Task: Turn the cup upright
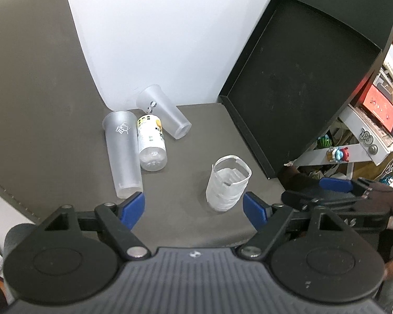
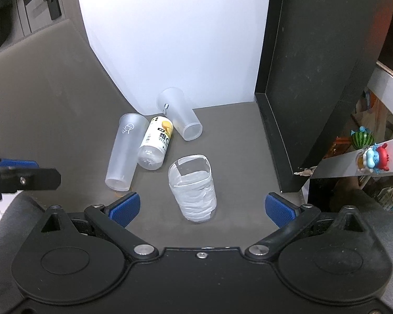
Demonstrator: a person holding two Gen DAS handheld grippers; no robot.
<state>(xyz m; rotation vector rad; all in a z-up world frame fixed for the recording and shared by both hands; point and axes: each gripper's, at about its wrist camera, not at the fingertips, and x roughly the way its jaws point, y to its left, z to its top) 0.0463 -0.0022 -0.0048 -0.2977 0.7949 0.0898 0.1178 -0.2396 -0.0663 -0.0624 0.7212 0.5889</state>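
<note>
Behind the upright taped cup [image 2: 194, 191] lie two frosted cups [image 2: 123, 151] [image 2: 180, 115] flanking one bottle [image 2: 156, 144] (black tray [image 2: 296, 104] to its right), both grippers [image 1: 194, 209] [image 2: 201, 206] spread wide, empty.

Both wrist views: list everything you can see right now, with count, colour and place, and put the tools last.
Frosted cups: two, translucent white, lying on their sides at the back left of the mat.
Bottle: one, clear with white and yellow label, lying between the cups.
Taped cup: one, clear wrapped in white tape, upright, centre front.
Tray: one, black, leaning at right.
Mat: one, dark grey, under everything.
Toy figures: a few, colourful, shelf far right.
Left tool: blue pads, open.
Right tool: blue pads, open.
</note>
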